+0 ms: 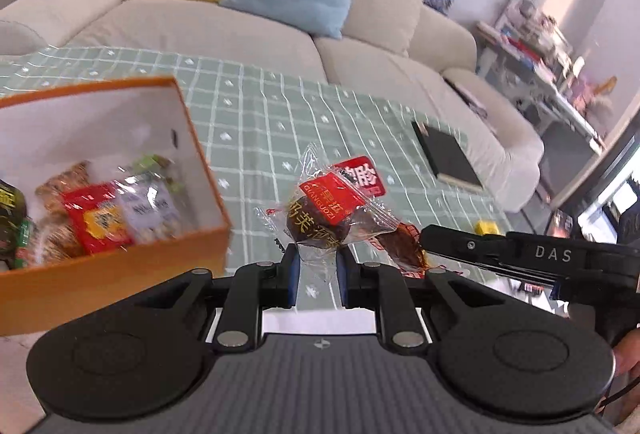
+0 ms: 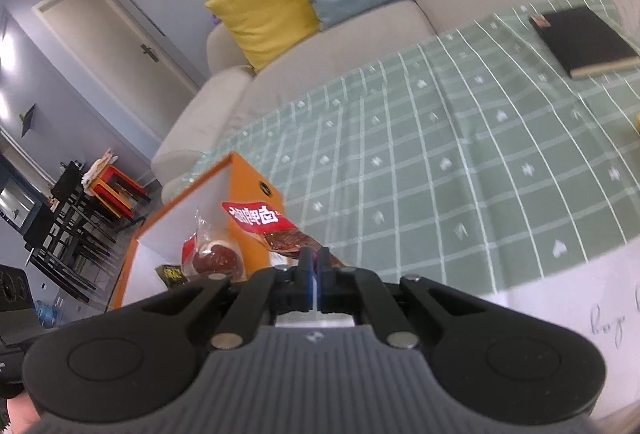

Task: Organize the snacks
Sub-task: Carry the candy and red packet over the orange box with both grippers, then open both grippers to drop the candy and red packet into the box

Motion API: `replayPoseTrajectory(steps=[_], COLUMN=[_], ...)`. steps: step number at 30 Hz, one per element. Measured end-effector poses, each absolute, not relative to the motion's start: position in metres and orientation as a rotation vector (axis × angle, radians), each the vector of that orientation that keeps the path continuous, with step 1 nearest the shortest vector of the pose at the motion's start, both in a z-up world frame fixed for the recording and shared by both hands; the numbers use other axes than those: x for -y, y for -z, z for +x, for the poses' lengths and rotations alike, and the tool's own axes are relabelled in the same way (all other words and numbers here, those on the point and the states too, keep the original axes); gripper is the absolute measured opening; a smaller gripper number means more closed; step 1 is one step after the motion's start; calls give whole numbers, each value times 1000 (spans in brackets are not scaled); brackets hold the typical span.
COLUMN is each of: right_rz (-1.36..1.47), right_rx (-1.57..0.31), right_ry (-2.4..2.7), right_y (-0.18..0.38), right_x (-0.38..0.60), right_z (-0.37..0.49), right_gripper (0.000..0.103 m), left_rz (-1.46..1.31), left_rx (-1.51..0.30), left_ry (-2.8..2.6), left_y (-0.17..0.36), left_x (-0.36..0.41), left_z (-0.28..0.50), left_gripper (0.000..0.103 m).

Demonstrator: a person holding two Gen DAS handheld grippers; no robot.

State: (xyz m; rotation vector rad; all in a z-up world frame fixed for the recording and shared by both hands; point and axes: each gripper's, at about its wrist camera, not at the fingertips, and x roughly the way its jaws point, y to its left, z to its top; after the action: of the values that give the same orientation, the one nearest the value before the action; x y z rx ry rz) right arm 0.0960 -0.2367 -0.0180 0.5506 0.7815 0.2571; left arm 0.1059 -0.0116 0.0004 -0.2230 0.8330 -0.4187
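My left gripper (image 1: 317, 254) is shut on a clear-wrapped dark round snack (image 1: 320, 222) with a red label, held above the green checked tablecloth (image 1: 280, 122). My right gripper (image 2: 315, 258) is shut on a red packet of dark dried meat (image 2: 280, 234); in the left wrist view that gripper (image 1: 424, 238) and its packet (image 1: 400, 242) sit just right of my left snack. The orange box (image 1: 120, 258) with white inner walls lies to the left, holding several wrapped snacks (image 1: 116, 214). In the right wrist view the box (image 2: 248, 202) and the round snack (image 2: 216, 258) are ahead to the left.
A black notebook (image 1: 448, 158) lies on the cloth at the far right, also in the right wrist view (image 2: 584, 38). A small yellow item (image 1: 486, 227) lies near it. A beige sofa (image 1: 240, 30) with yellow and blue cushions stands behind the table.
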Motion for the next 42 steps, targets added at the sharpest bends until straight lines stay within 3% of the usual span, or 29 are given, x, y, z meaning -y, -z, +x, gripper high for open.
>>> replayPoseTrajectory(steps=[20, 42], right_rz=[399, -36], right_rx=[-686, -845], right_ry=[-547, -502], right_y=[-49, 35], right_x=[81, -37], right_z=[183, 279], right_gripper=[0, 0], left_rz=[-301, -184], left_rx=[-763, -1050], left_ry=[106, 24], left_y=[-29, 45], left_x=[-115, -153], left_z=[152, 228], left_gripper=[20, 20])
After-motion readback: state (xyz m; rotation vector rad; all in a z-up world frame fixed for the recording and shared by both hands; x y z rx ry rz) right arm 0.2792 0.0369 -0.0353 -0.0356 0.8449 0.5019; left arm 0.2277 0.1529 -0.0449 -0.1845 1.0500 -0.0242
